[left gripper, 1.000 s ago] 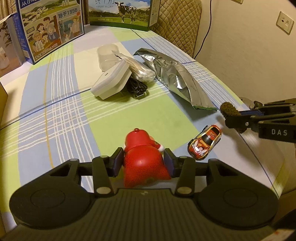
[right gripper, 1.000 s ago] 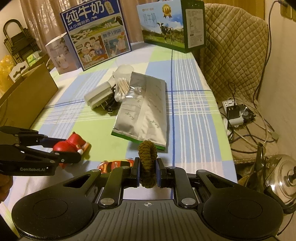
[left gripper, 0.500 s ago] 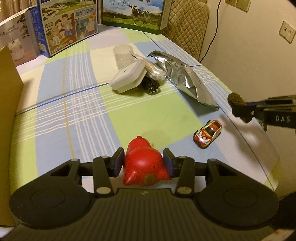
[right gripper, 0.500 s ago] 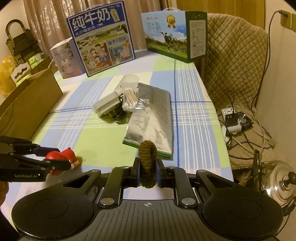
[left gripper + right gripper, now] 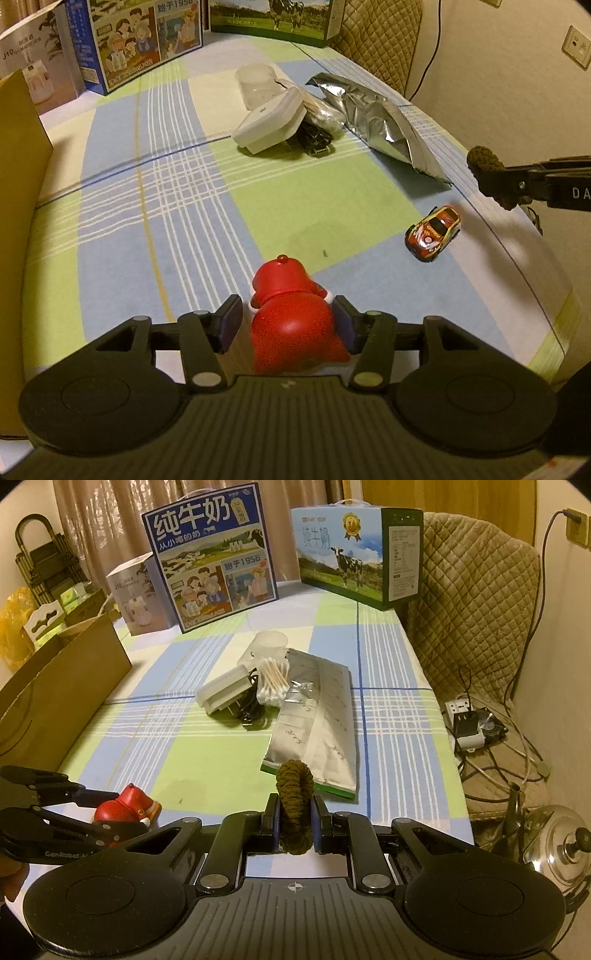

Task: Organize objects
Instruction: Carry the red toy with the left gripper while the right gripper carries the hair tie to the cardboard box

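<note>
The left gripper [image 5: 288,325] has a red toy figure [image 5: 291,325] between its fingers, and its jaws are opening: a narrow gap shows between the left pad and the toy, while the right pad sits close against it or touches it (which of the two I cannot tell). From the right wrist view the same toy [image 5: 123,806] lies low between the two black fingers, at or just above the checked cloth of the worktop [image 5: 166,206].

The right gripper [image 5: 295,821] is clamped tight on a brown knitted loop [image 5: 294,805], which stands up between the pads and sticks out past their tips. In the left wrist view that loop [image 5: 487,173] hangs off the fingertips above the worktop's right edge.

Ahead and to the right of the left gripper, a small orange toy car [image 5: 433,233] sits on the cloth, well apart from the red toy and just below the right gripper's tips. Farther ahead lies a cluster: a white box [image 5: 271,123], a black cable [image 5: 314,138] tucked against it, a bag of cotton swabs [image 5: 273,681], a clear plastic cup [image 5: 256,83], and a silver foil pouch [image 5: 388,125] stretching toward the right edge. To the left of the left gripper stands a cardboard box [image 5: 20,155]. Two milk cartons [image 5: 214,565] stand at the far end.
</note>
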`<state>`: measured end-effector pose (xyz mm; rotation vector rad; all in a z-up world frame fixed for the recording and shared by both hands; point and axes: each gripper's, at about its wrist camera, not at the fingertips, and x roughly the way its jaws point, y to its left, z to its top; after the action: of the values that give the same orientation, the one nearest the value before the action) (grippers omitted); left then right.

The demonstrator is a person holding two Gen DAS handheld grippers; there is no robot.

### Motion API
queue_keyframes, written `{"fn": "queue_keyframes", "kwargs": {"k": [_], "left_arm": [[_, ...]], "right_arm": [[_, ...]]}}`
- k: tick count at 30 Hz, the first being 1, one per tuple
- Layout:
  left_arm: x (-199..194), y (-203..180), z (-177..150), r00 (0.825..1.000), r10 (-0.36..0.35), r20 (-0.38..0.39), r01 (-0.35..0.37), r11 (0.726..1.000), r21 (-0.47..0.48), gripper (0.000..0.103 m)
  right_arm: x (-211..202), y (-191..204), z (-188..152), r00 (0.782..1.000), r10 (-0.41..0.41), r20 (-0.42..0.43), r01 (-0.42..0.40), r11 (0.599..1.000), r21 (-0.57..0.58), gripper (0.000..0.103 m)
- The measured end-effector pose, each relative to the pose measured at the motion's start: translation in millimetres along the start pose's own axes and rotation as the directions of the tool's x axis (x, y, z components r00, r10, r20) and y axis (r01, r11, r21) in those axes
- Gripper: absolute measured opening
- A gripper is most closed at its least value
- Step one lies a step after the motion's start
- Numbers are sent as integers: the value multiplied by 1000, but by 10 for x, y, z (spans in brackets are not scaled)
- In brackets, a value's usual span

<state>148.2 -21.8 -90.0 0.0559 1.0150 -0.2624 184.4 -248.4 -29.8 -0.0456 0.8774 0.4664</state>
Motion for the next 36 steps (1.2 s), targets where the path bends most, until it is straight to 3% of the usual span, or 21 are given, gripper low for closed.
{"fn": "queue_keyframes", "kwargs": {"k": [5, 12, 22, 36], "left_arm": [[13, 5, 4, 1000, -2, -24, 2, 1000, -7, 45], [-195, 50, 7, 999, -21, 25, 22, 998, -51, 44], [-798, 198, 35, 992, -13, 124, 26, 994, -107, 44], [-1734, 535, -208, 969, 75, 236, -38, 987, -158, 45]], "right_arm": [[6, 29, 1, 1000, 2, -3, -2, 1000, -1, 13], [-95, 122, 49, 1000, 4, 13, -4, 1000, -14, 13], [-399, 542, 183, 998, 33, 62, -30, 998, -47, 13], [-750, 1385, 199, 989, 110, 100, -99, 989, -114, 13]]}}
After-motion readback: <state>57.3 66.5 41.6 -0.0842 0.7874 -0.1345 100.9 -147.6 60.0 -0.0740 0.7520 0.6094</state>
